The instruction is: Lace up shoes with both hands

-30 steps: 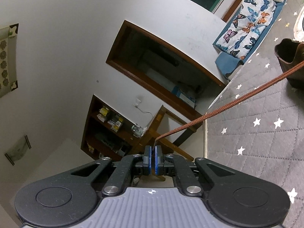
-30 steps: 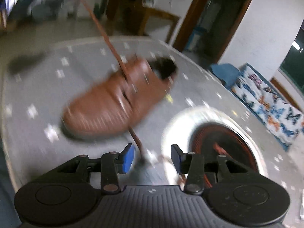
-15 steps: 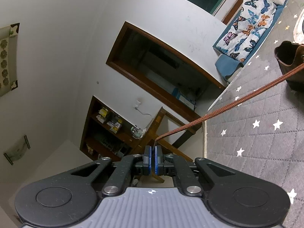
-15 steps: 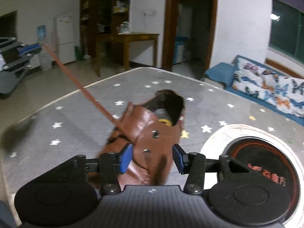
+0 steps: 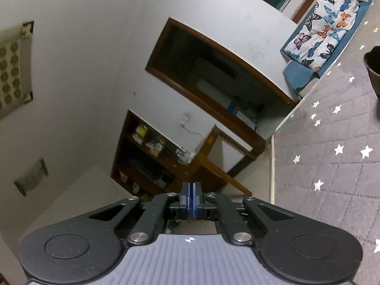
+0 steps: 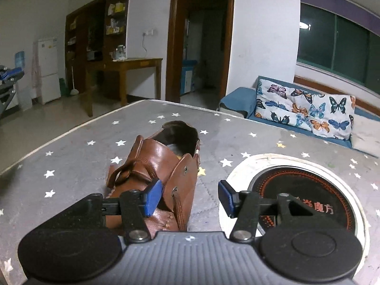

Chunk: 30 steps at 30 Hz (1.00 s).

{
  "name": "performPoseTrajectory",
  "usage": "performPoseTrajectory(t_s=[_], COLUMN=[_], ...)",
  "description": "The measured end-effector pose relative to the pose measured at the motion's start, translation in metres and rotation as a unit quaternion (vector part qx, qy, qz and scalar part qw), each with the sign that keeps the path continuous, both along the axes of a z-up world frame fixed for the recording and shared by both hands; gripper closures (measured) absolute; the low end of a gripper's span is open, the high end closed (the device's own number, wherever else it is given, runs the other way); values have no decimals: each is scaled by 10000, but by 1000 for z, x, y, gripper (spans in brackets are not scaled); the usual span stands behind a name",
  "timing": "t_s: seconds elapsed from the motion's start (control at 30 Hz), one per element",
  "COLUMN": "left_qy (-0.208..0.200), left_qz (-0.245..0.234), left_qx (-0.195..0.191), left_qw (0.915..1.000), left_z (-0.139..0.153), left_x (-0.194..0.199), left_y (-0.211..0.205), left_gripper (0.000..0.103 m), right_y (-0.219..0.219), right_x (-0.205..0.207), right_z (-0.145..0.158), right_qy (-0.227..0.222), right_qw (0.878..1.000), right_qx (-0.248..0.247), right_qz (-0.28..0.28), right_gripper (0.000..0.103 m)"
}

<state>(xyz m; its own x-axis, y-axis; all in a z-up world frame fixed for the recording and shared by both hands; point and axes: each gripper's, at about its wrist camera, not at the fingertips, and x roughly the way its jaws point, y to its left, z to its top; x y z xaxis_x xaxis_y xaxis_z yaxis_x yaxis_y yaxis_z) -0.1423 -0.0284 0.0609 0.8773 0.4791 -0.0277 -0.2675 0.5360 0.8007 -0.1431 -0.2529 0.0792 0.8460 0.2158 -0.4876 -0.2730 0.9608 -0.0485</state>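
Observation:
A brown leather shoe (image 6: 163, 168) stands on the grey star-patterned table (image 6: 71, 161), heel opening away from me. Its brown lace (image 6: 180, 211) hangs slack from an eyelet on the near flap, and another stretch loops over the tongue (image 6: 123, 173). My right gripper (image 6: 188, 198) is open, its blue pads either side of the shoe's near flap, not touching the lace. My left gripper (image 5: 190, 198) is shut with nothing between its pads, held off the table's edge and pointing at the room; it also shows at the far left of the right wrist view (image 6: 9, 76). The shoe's heel (image 5: 374, 68) peeks in at the left wrist view's right edge.
A round induction cooktop with a white rim (image 6: 304, 190) is set in the table right of the shoe. The table edge (image 5: 273, 166) runs just right of my left gripper. A butterfly-print cushion (image 6: 306, 111), wooden desk (image 6: 128, 71) and shelves stand beyond.
The taut lace has left my left gripper and now lies slack on the shoe. My right gripper has steadied low behind the shoe, still open.

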Motion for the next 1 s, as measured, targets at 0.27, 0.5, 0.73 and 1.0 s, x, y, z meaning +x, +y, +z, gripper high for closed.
performPoseTrajectory(t_s=[0.27, 0.5, 0.73, 1.0], left_qy=[1568, 2451, 2633, 2710], left_qz=[-2206, -3298, -3817, -3768], left_qx=[-1191, -586, 311, -26], left_qw=[9553, 9098, 8854, 8858], left_z=[-12, -53, -73, -84], left_x=[-21, -12, 0, 17], left_y=[-38, -78, -84, -87], left_gripper=[94, 76, 61, 96], right_y=[2, 3, 3, 6], right_x=[2, 1, 2, 2], right_z=[-2, -2, -3, -6], right_qy=[24, 19, 34, 38], right_qw=[10000, 9999, 9999, 9999], right_qx=[-2, -82, -82, -145], right_qz=[58, 83, 76, 33], right_gripper=[49, 46, 44, 44])
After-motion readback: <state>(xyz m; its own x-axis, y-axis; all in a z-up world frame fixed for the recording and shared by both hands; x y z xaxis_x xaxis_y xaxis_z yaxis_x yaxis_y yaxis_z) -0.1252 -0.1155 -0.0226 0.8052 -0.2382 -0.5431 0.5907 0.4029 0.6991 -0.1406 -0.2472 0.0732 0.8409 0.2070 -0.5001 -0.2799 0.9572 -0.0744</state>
